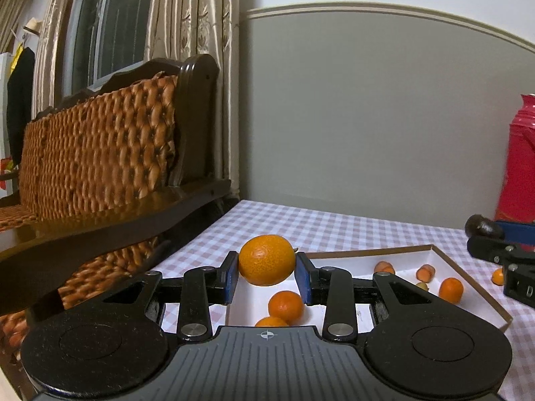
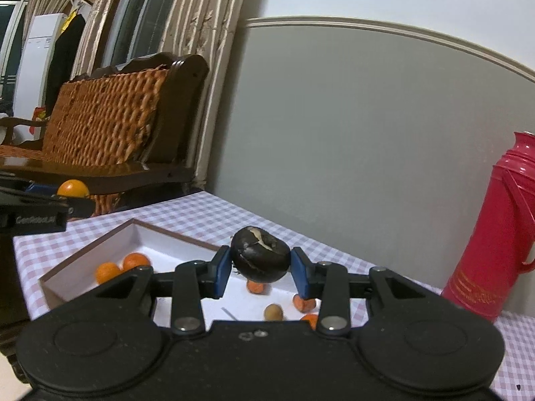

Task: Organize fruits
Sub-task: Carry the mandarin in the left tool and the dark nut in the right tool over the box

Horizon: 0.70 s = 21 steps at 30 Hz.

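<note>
Blue pads of the left gripper (image 1: 266, 275) clamp an orange (image 1: 266, 260), carried above the near left end of the tray (image 1: 468, 269). The right gripper (image 2: 260, 272) is likewise closed on a dark fruit (image 2: 260, 254) with cracked skin, held over the tray's far side. Each hand's load also shows in the other camera, so both fruits are clearly off the table.

Below them the white tray with its brown rim already holds several pieces: small oranges (image 1: 286, 305) near the left gripper, more small orange fruits toward the right end, and one pale round fruit (image 2: 273, 311). The job looks well under way, with the two held fruits yet to be set down. One more orange piece (image 1: 497, 275) sits on the checked cloth (image 1: 301, 224) just outside the tray's right edge, so it probably needs collecting too. Whether the fruits must be grouped by kind inside the tray cannot be told. A red flask (image 2: 491, 234) stands beyond, well apart.
</note>
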Available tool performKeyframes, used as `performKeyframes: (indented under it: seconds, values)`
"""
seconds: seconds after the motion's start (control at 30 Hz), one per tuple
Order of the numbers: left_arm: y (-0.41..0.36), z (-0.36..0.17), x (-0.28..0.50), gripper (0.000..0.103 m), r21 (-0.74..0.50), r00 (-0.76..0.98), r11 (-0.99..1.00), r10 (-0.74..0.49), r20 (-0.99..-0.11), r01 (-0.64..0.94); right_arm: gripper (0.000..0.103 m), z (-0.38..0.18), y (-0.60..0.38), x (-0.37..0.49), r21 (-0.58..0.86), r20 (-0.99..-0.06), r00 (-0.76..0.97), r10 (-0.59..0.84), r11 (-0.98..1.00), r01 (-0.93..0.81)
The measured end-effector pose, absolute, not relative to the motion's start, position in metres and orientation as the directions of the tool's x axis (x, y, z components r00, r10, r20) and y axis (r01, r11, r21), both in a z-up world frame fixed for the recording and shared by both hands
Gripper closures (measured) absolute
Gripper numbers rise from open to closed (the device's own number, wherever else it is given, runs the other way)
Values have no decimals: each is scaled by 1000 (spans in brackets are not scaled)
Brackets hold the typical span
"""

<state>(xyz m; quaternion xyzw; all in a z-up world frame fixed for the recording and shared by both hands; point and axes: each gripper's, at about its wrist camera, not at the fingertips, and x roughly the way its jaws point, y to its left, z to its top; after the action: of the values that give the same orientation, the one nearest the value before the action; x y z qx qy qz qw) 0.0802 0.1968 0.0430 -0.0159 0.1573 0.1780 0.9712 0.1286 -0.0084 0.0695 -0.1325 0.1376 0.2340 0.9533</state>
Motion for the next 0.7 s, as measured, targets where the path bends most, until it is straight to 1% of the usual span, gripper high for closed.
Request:
performKeyframes:
  seconds: [0.3,0.47,0.6,0.7]
  values:
    - [208,37,108,67,55,880,936,346,-326,-348,73,67,-10,154,-172,-322,856,406,863,-474]
    - [217,34,127,67,67,870,934,352,-346,-351,73,64,-11,174,-152,-337,854,395,873,-464]
    - [222,28,144,67,65,865,940,334,-375,-335,73,57,-11,191,-144,-359,850,385,878,-457]
    - [229,23,158,67,38,855,943,315,-413,-329,73,50,-11,206,-126,-391,841,373,884,-450]
